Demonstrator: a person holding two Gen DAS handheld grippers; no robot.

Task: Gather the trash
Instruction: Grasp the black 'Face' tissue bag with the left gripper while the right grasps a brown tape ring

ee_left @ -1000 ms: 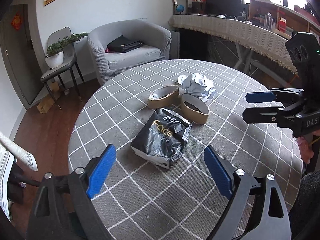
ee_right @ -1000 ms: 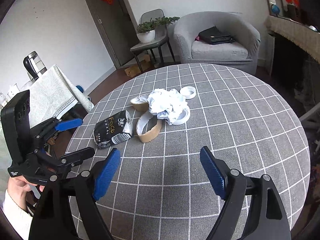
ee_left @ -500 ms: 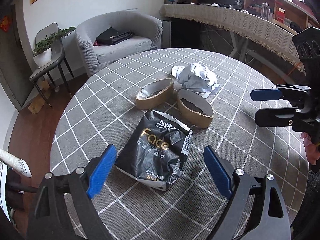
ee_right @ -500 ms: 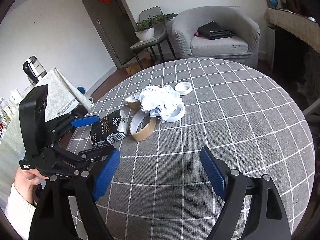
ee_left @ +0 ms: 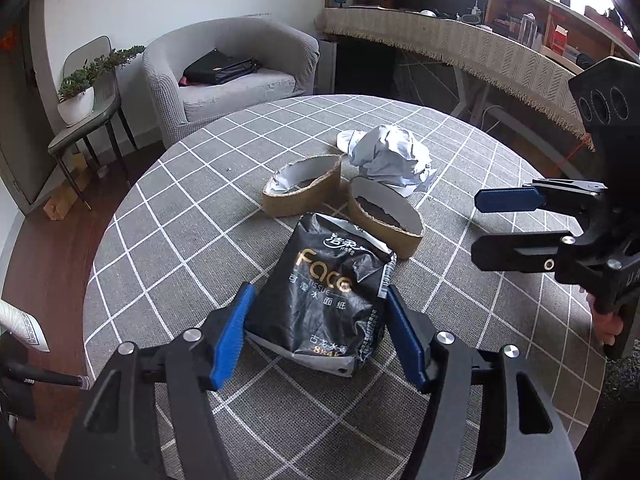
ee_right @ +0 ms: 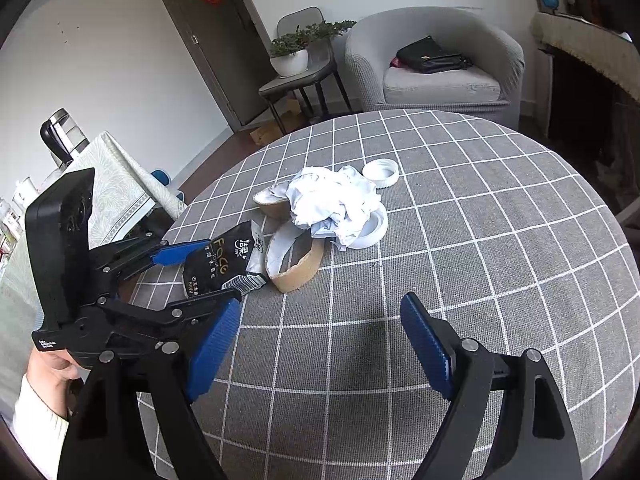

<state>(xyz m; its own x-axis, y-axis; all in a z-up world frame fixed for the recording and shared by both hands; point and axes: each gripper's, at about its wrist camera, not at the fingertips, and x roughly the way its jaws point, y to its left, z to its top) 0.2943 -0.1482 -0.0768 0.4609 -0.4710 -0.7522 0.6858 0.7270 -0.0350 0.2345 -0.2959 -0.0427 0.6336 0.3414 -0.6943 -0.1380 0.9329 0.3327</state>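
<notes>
The black tissue packet [ee_left: 326,300] lies crumpled near the surface's [ee_left: 168,208] left edge, between the blue pads of the left tongs [ee_left: 316,336], whose jaws are closing around it; whether the pads already press on it cannot be told. Just beyond it sit two torn cardboard rings [ee_left: 304,192], a ball of crumpled white paper [ee_left: 390,160] and, in the right view, a white lid [ee_right: 382,172]. The right tongs [ee_right: 320,344] hover wide open and empty over bare checked cloth.
</notes>
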